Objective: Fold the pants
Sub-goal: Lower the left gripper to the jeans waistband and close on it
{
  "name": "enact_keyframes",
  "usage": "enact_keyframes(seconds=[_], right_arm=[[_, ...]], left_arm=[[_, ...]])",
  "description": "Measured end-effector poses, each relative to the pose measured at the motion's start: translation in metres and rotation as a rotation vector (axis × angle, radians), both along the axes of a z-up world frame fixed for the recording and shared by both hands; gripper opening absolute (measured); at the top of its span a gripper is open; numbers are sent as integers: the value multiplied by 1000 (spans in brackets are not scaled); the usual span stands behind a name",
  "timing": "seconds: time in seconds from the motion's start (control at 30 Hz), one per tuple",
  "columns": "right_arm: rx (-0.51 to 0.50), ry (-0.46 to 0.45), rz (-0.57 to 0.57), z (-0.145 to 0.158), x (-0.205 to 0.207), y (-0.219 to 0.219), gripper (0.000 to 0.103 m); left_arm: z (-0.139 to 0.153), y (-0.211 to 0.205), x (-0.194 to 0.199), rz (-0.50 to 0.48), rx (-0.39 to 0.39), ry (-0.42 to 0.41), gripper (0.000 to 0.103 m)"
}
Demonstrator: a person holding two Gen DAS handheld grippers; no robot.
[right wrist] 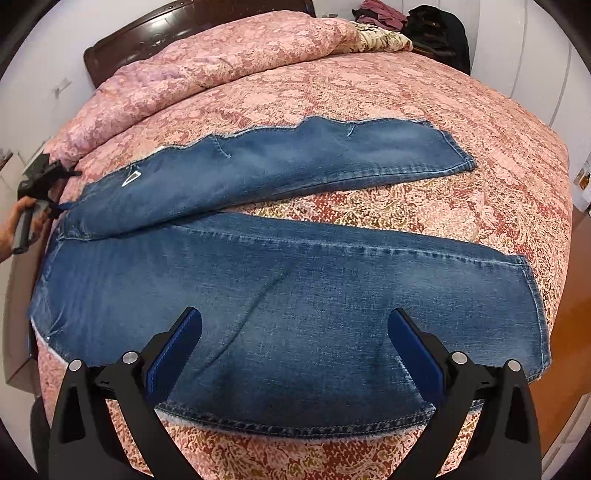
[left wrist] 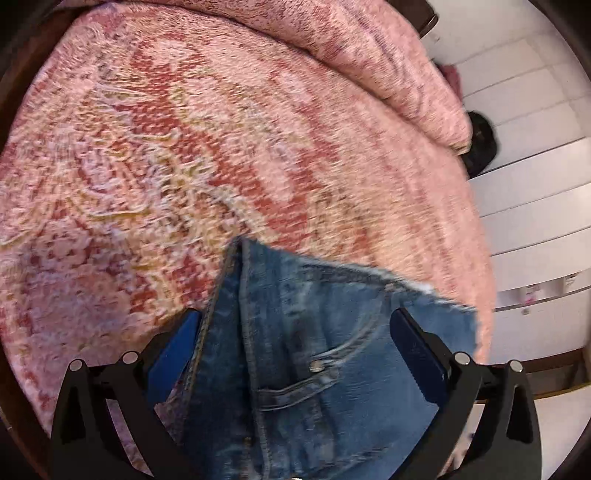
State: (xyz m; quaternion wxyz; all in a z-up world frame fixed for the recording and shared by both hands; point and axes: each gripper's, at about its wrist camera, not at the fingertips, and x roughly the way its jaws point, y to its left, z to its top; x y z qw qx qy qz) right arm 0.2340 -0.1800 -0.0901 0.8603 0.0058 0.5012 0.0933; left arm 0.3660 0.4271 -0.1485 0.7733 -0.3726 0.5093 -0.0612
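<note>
Blue jeans point(right wrist: 295, 295) lie spread on a pink patterned bedspread point(right wrist: 369, 92), legs apart and pointing right. My right gripper point(right wrist: 295, 332) is open, its blue-padded fingers point(right wrist: 177, 347) over the near leg. In the left wrist view, my left gripper point(left wrist: 295, 339) is open over the waist and front pocket of the jeans point(left wrist: 314, 354); the view is blurred. The left gripper also shows in the right wrist view point(right wrist: 44, 177) at the far left, by the waistband, held by a hand.
A rolled pink duvet point(right wrist: 207, 62) lies along the back of the bed by a dark headboard point(right wrist: 192, 18). Dark clothes point(right wrist: 436, 29) are piled at the far right corner. White wardrobe doors point(left wrist: 532, 206) stand beside the bed.
</note>
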Motion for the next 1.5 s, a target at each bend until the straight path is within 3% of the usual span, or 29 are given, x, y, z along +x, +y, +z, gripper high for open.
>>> enact_keyframes(seconds=[0.1, 0.23, 0.37, 0.47, 0.57, 0.6, 0.63, 0.73, 0.83, 1.0, 1.1, 1.13, 1.2, 1.23, 1.33, 1.37, 1.4, 1.43, 1.47, 1.5], right_arm=[[2, 5, 7, -1, 0, 1, 100], [12, 16, 2, -4, 4, 1, 100], [16, 8, 14, -5, 3, 6, 100], [84, 58, 21, -11, 9, -1, 100], [125, 66, -36, -10, 21, -22, 100], [131, 58, -57, -8, 25, -31, 100], [139, 41, -82, -4, 33, -44, 100], [135, 22, -120, 1, 52, -71, 98], [108, -7, -137, 9, 82, -101, 98], [205, 10, -201, 21, 169, -173, 98], [282, 84, -234, 11, 230, -205, 98], [274, 102, -257, 7, 255, -213, 98], [254, 153, -230, -2, 285, -213, 98], [228, 160, -224, -4, 300, -211, 98], [167, 154, -174, -8, 341, -200, 98], [132, 162, -150, -13, 355, -194, 97], [112, 180, -121, -18, 365, -188, 93], [87, 198, -104, -23, 372, -185, 79], [59, 232, -73, -31, 380, -177, 63], [36, 267, -48, -40, 384, -173, 55]], left_arm=[[5, -2, 3, -57, -65, -16, 100], [12, -11, 6, -133, -61, -7, 96], [1, -7, 17, -104, -16, 53, 95], [3, -8, 25, -85, 3, 38, 94], [4, -13, 31, -104, 116, 82, 57], [5, -12, 31, -100, 139, 100, 37], [5, -5, 29, -86, 142, 123, 25], [6, -11, 31, -109, 153, 135, 15], [12, -29, 33, -164, 183, 135, 15], [19, -35, 39, -195, 170, 149, 16], [7, -36, 41, -164, 159, 176, 47], [2, -39, 44, -161, 140, 166, 62], [-1, -52, 50, -182, 147, 133, 82], [-1, -62, 55, -206, 177, 131, 86], [-3, -79, 59, -255, 271, 159, 82], [-3, -79, 60, -254, 283, 170, 77], [-2, -75, 60, -245, 305, 191, 62], [-2, -76, 64, -238, 316, 207, 47], [-1, -72, 62, -235, 314, 216, 42], [-1, -68, 60, -234, 321, 223, 30]])
